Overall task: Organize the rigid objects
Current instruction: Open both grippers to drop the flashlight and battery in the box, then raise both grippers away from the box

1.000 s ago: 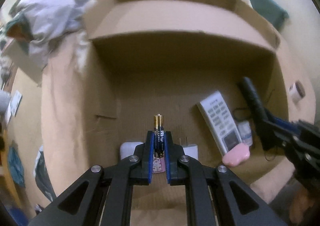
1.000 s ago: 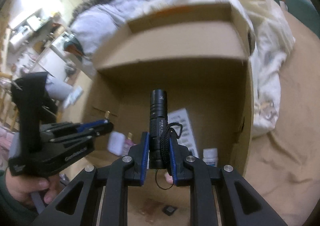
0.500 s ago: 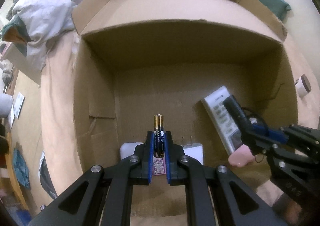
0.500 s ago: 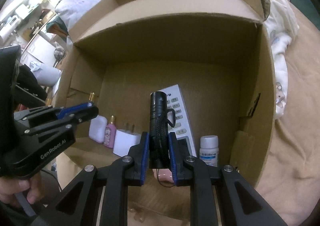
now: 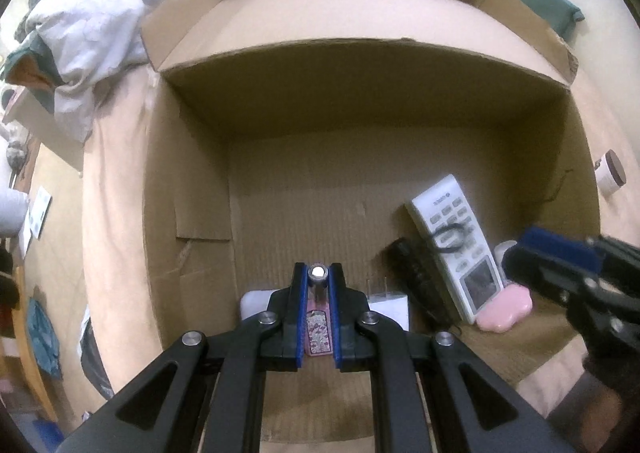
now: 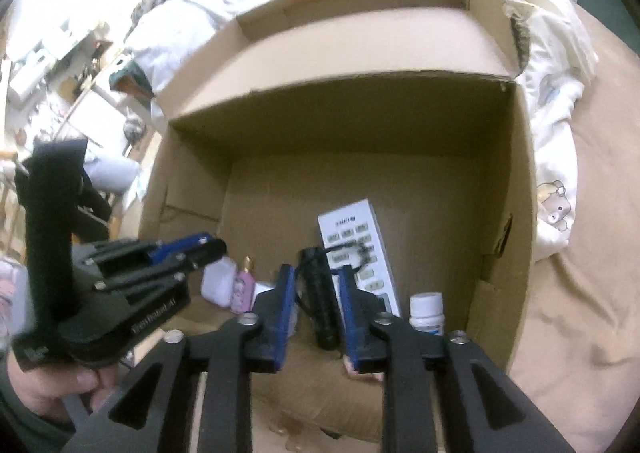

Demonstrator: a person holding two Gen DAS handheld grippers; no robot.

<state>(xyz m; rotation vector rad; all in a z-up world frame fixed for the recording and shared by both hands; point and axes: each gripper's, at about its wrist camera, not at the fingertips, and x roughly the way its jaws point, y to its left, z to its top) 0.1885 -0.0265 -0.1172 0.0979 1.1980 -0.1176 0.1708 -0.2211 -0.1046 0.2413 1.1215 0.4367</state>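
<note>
My left gripper (image 5: 319,276) is shut on a small battery (image 5: 319,272), whose silver end faces the camera, above the floor of the cardboard box (image 5: 192,189). A black flashlight (image 6: 320,301) lies on the box floor against the white remote (image 6: 356,249). My right gripper (image 6: 316,277) straddles the flashlight. Its jaws are opening and the blue pads stand clear of it. In the left wrist view the flashlight (image 5: 420,285) rests left of the remote (image 5: 456,245), with the right gripper (image 5: 532,257) at the box's right. The left gripper (image 6: 214,247) shows left of it; the battery is hidden there.
On the box floor lie a white case (image 6: 218,281), a pink patterned item (image 6: 243,289), a white plug (image 5: 388,303), a pink soft piece (image 5: 506,309) and a white pill bottle (image 6: 427,313). The box's back flap overhangs. Bedding is piled behind it. A small jar (image 5: 610,173) stands outside, right.
The right gripper's jaws parted and the flashlight now lies on the box floor by the remote. In the left gripper the battery now shows its end instead of its side.
</note>
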